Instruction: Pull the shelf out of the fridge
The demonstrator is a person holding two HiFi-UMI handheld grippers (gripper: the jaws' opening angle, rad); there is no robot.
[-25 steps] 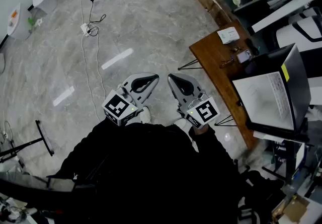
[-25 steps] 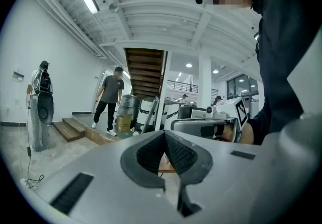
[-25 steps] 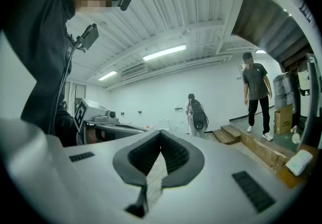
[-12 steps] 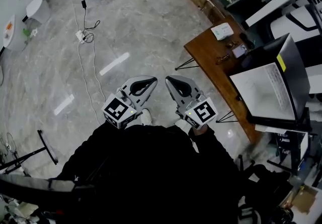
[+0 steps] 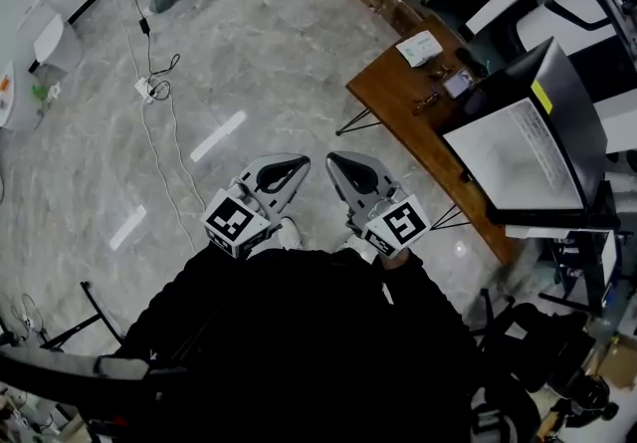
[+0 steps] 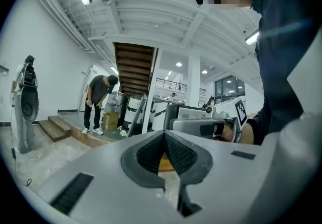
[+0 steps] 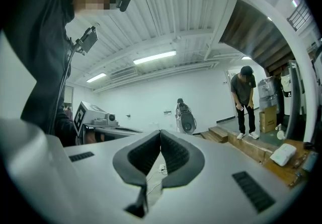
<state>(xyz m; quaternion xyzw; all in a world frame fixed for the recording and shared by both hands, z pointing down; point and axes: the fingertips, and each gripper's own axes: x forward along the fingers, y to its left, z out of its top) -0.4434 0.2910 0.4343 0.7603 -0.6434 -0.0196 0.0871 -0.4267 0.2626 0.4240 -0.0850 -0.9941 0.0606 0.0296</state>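
Observation:
Both grippers are held close to my body over the marble floor. My left gripper (image 5: 299, 164) is shut with nothing between its pads; in the left gripper view its jaws (image 6: 164, 135) meet at the tip. My right gripper (image 5: 336, 162) is likewise shut and empty, and its jaws (image 7: 160, 133) are closed in the right gripper view. To the right stands a black box-shaped appliance with a pale front (image 5: 518, 137), well away from both grippers. No shelf can be made out in it from here.
A brown wooden table (image 5: 393, 98) with a white box (image 5: 420, 48) and small items stands ahead right. A cable and power strip (image 5: 144, 88) lie on the floor at left. A person (image 7: 245, 99) stands by wooden steps (image 6: 55, 128). Stands and clutter lie behind me.
The head view has shifted: the table and the black appliance have slid up and to the left in the picture. Both grippers keep their place and stay shut.

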